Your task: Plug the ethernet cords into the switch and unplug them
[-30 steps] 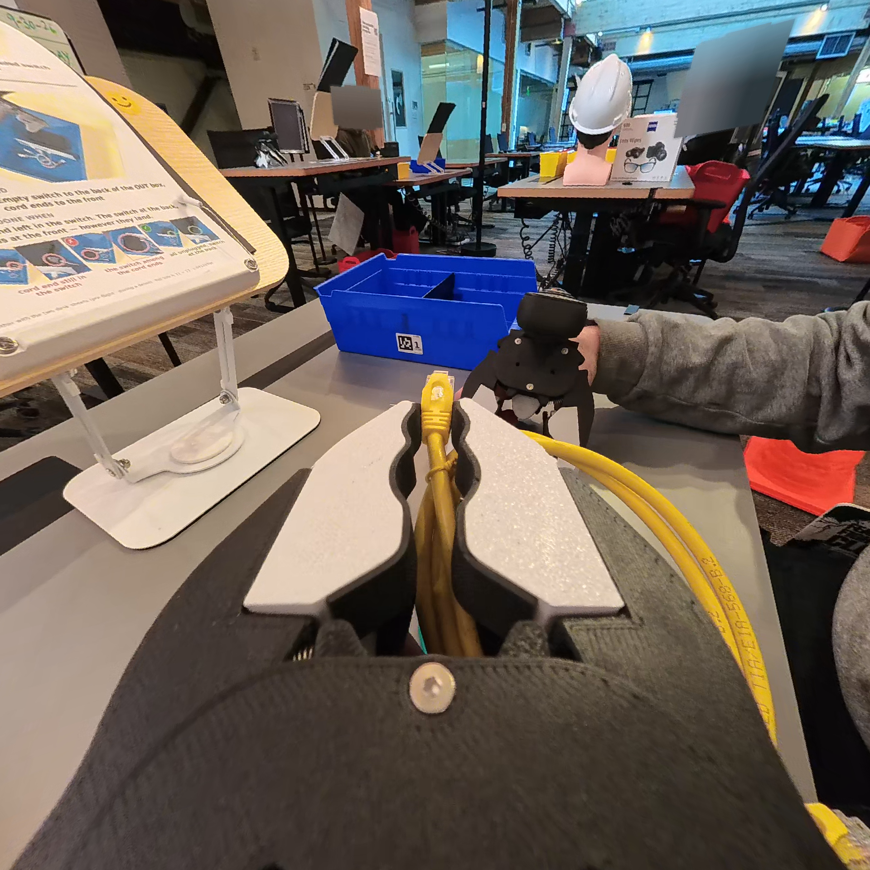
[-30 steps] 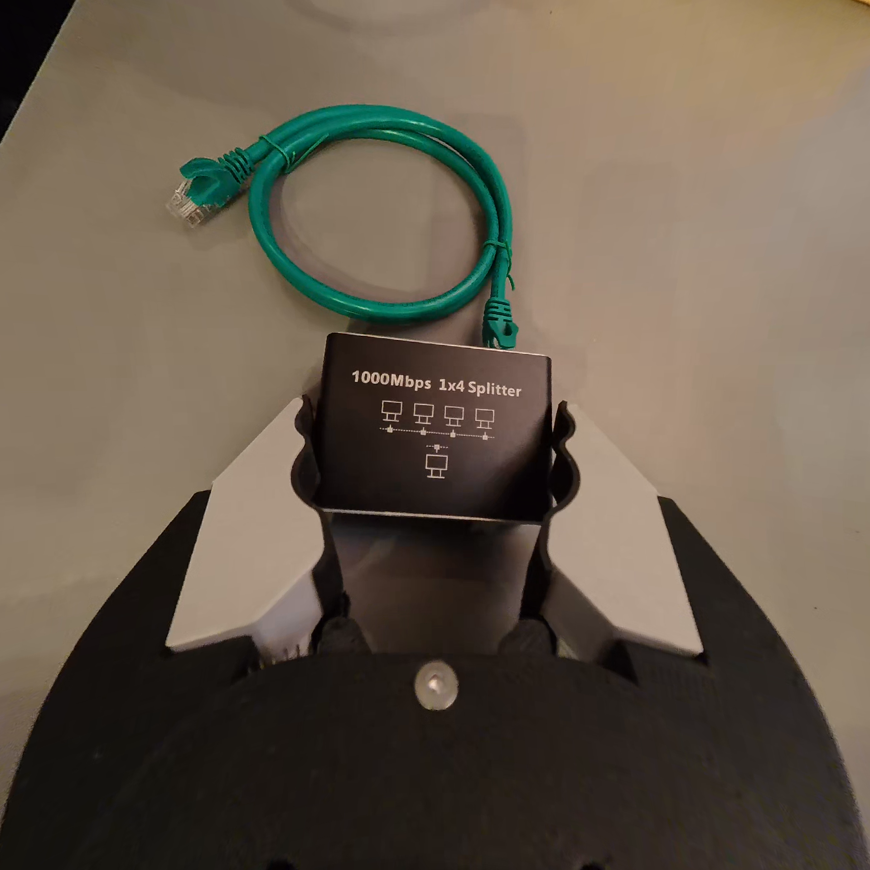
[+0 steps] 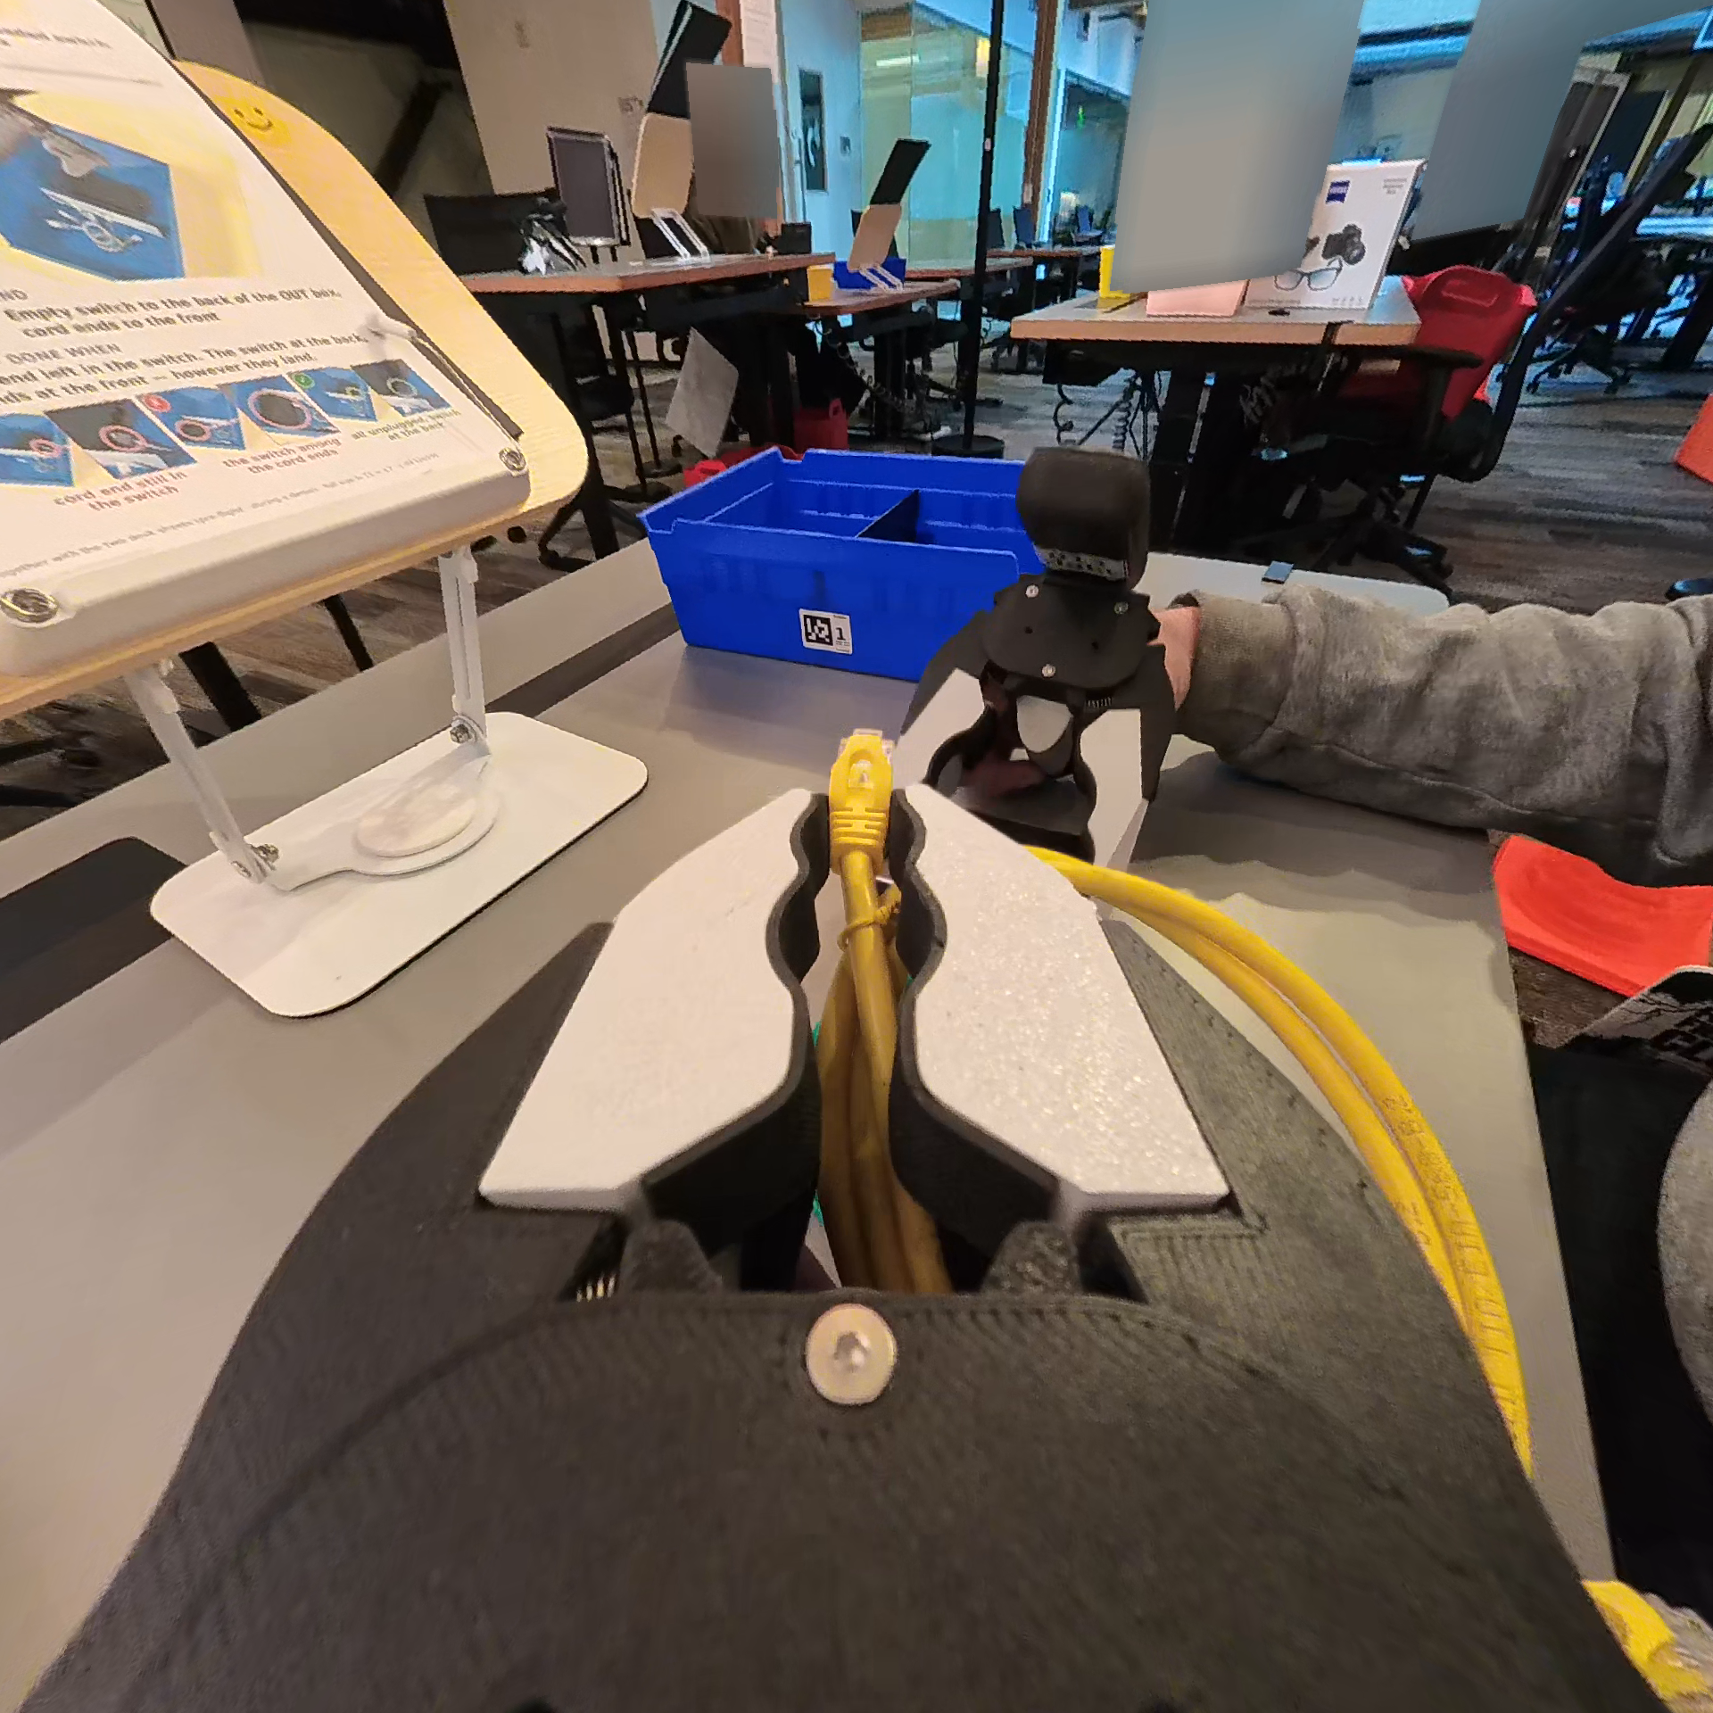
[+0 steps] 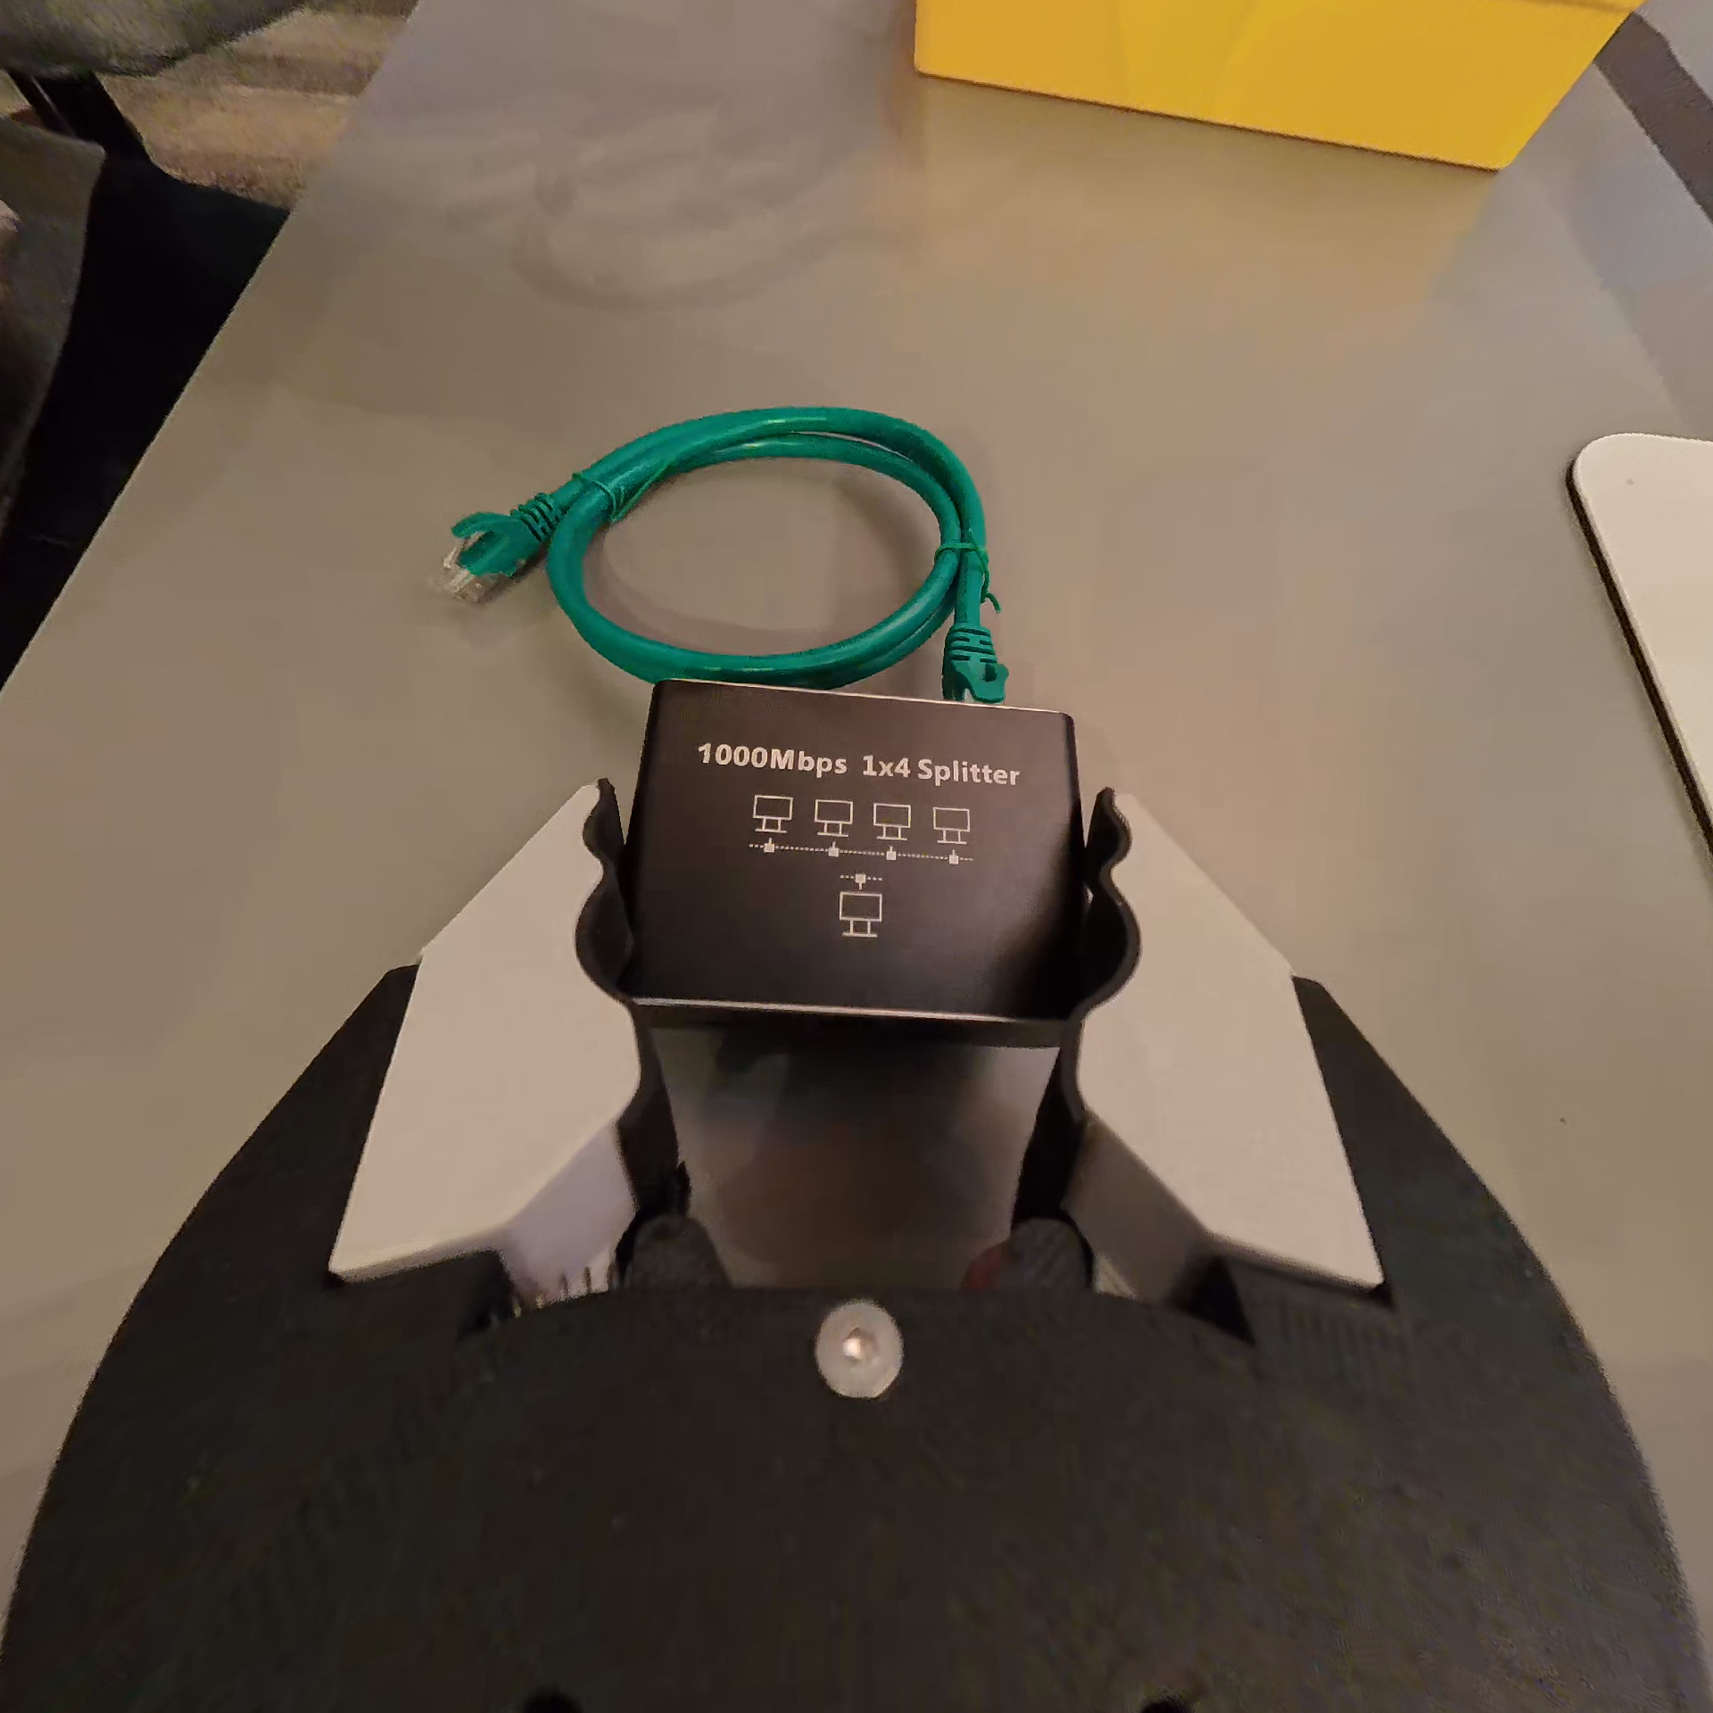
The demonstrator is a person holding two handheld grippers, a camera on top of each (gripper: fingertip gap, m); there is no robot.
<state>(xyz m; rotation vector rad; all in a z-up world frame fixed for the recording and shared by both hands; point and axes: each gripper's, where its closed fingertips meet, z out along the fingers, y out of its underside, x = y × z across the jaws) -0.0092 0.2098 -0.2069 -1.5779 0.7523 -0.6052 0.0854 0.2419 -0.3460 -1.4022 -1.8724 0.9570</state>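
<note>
My left gripper (image 3: 862,816) is shut on a yellow ethernet cord (image 3: 867,927). Its plug (image 3: 862,760) sticks out past the fingertips, and the cord loops back on my right (image 3: 1344,1047). My right gripper (image 4: 857,825) is shut on the black switch (image 4: 853,862), which it grips by its two sides. A coiled green ethernet cord (image 4: 769,547) lies on the grey table beyond the switch. One green plug (image 4: 973,663) sits in the switch's far face at the right; the other plug (image 4: 468,565) lies loose. The right gripper (image 3: 1047,742) with the switch also shows in the left wrist view, just ahead and to the right.
A blue divided bin (image 3: 834,565) stands at the table's far edge. A white stand (image 3: 399,853) holds an instruction board (image 3: 185,352) at left. A yellow box (image 4: 1251,74) stands beyond the green cord. A white stand base (image 4: 1659,593) lies at right. A person's grey sleeve (image 3: 1437,704) reaches in from the right. There is about 20 cm between the tips of the two grippers.
My right gripper has tilted up with the switch, so the green cord sits lower in its view and the yellow box has come into sight. My left gripper has barely moved.
</note>
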